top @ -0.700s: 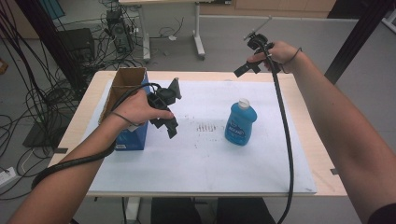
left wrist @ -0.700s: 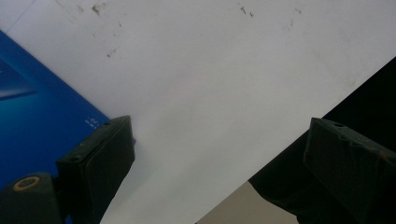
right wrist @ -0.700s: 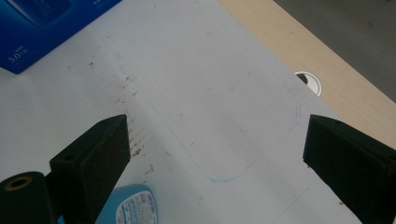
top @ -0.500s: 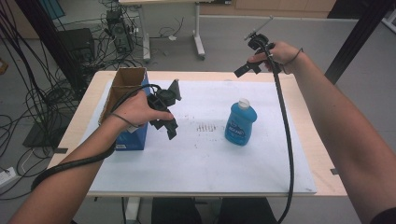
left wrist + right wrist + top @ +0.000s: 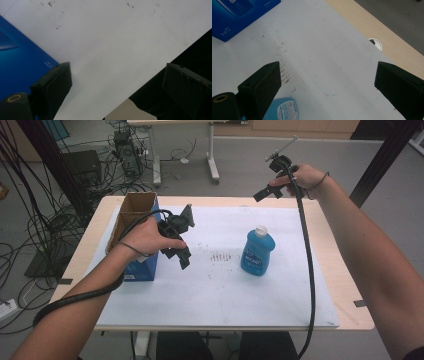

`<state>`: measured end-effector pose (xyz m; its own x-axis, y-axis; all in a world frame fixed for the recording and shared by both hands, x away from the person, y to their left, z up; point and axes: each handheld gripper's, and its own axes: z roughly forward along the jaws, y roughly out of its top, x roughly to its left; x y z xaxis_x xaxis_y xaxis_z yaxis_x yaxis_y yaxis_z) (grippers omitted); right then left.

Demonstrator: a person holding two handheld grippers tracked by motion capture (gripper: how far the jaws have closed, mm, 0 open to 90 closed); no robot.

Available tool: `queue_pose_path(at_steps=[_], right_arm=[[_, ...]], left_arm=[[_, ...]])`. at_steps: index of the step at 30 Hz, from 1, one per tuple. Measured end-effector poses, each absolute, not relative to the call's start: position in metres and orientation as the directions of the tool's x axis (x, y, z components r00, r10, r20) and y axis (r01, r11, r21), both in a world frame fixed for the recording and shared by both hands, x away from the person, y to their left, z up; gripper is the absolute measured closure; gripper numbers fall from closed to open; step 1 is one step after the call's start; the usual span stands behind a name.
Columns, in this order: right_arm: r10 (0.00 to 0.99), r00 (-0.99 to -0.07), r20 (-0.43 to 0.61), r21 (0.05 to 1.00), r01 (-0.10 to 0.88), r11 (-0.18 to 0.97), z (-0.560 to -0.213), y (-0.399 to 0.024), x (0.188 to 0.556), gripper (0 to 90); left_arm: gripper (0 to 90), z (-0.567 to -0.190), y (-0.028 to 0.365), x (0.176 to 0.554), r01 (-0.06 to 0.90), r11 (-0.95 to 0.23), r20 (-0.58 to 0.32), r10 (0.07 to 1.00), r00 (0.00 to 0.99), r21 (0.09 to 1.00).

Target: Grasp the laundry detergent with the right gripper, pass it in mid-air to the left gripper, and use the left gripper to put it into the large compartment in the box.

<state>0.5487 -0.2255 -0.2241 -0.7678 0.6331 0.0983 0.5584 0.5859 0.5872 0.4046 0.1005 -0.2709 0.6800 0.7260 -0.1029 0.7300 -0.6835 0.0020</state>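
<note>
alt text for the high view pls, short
A person at a white-covered table holds a gripper in each hand: the left gripper low beside an open blue box, the right gripper raised over the far edge. A blue bottle stands upright between them.

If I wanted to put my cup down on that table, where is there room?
The near part of the white sheet, in front of the blue detergent bottle, is bare. So is the strip right of the bottle. It is crowded at the left, where the open blue cardboard box stands and the left tongs hover.
</note>
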Motion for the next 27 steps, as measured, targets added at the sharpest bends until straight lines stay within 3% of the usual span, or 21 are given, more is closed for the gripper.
queue_pose_path(at_steps=[9,27], right_arm=[[0.635,-0.770,0.056,0.605,0.532,0.592,-0.219,-0.238,0.536,6.3],[0.669,-0.739,0.082,0.712,0.513,0.480,-0.225,-0.265,0.514,4.1]], left_arm=[[9.0,-0.271,0.098,0.405,0.727,-0.686,-0.103,0.723,0.683,-0.002],[9.0,-0.271,0.092,0.404,0.721,-0.693,-0.109,0.717,0.689,0.000]])
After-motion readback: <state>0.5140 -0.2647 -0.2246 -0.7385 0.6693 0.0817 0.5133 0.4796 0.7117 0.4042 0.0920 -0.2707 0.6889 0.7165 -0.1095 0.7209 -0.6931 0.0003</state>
